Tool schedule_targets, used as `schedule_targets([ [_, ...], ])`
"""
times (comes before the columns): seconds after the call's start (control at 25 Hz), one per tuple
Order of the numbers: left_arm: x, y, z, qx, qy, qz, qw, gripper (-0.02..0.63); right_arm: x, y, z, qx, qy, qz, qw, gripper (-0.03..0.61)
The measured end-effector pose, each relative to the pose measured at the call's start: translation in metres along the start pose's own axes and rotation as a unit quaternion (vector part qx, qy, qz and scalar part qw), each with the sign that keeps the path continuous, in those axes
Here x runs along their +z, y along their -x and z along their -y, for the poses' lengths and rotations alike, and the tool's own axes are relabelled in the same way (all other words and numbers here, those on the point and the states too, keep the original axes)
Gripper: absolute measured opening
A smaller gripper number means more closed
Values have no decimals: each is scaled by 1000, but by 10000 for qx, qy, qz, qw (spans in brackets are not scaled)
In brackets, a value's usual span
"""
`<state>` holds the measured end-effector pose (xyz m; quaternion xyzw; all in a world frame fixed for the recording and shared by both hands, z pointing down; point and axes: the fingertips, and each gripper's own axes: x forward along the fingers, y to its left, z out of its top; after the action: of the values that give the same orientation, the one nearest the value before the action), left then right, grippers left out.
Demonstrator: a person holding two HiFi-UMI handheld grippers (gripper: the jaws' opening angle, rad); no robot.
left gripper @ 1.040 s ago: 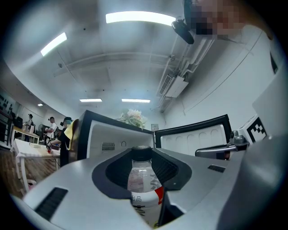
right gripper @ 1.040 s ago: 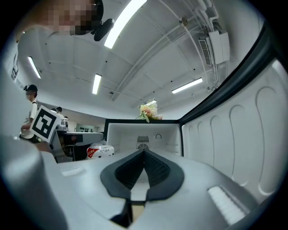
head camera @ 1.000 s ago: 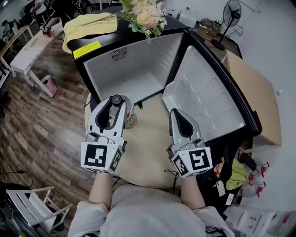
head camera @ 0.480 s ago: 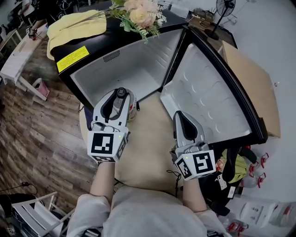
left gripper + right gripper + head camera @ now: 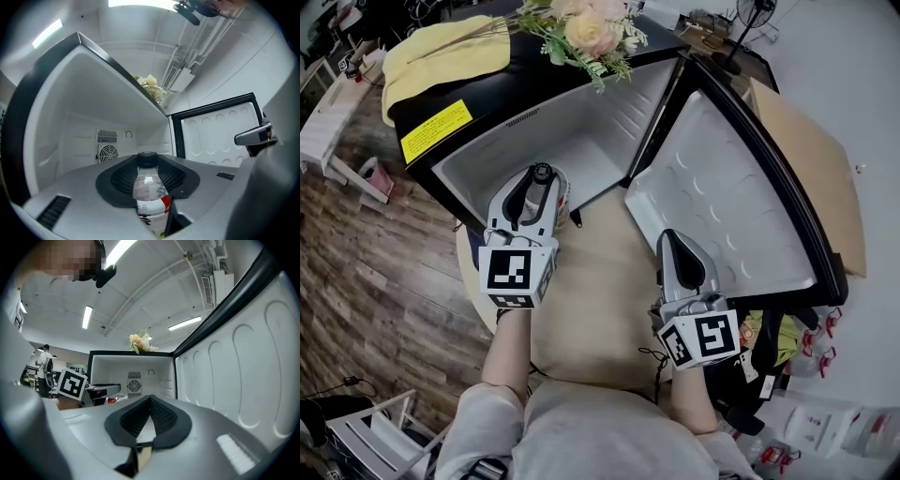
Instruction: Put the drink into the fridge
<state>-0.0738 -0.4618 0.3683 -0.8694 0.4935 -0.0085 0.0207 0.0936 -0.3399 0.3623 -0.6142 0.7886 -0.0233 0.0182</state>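
In the left gripper (image 5: 539, 180) the drink (image 5: 149, 187) is held upright at the near edge of the open fridge (image 5: 609, 108) and should be kept straight and set down flat inside, the right gripper (image 5: 673, 240) is closed on nothing, and the red-and-white label (image 5: 158, 205) and yellow sticker (image 5: 437, 129) cannot be read.

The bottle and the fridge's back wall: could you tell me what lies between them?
Nothing; the head view shows the fridge bare inside beyond the bottle.
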Motion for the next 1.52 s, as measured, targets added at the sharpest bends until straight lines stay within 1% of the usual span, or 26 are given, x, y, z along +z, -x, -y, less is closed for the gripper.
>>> schedule_targets([
  [0.16,-11,-13,-8,72,-21,-93,9999,138,-3,-3,2,-40,6,-55,10000,11],
  [0.4,-22,-28,-21,207,126,-180,9995,138,-7,-7,8,-128,12,-119,9998,11],
  [0.68,-30,-43,-35,396,124,-97,9991,138,-10,-14,10,-167,52,-197,9997,11],
  [0.84,-38,-50,-46,528,180,-126,9984,138,-13,-19,12,-192,64,-232,9995,11],
  [1.32,-63,-61,-59,735,198,-348,9965,138,-19,-27,14,-252,68,-340,9991,11],
  [1.52,-67,-58,-59,794,217,-300,9962,140,-20,-27,13,-278,78,-348,9990,11],
])
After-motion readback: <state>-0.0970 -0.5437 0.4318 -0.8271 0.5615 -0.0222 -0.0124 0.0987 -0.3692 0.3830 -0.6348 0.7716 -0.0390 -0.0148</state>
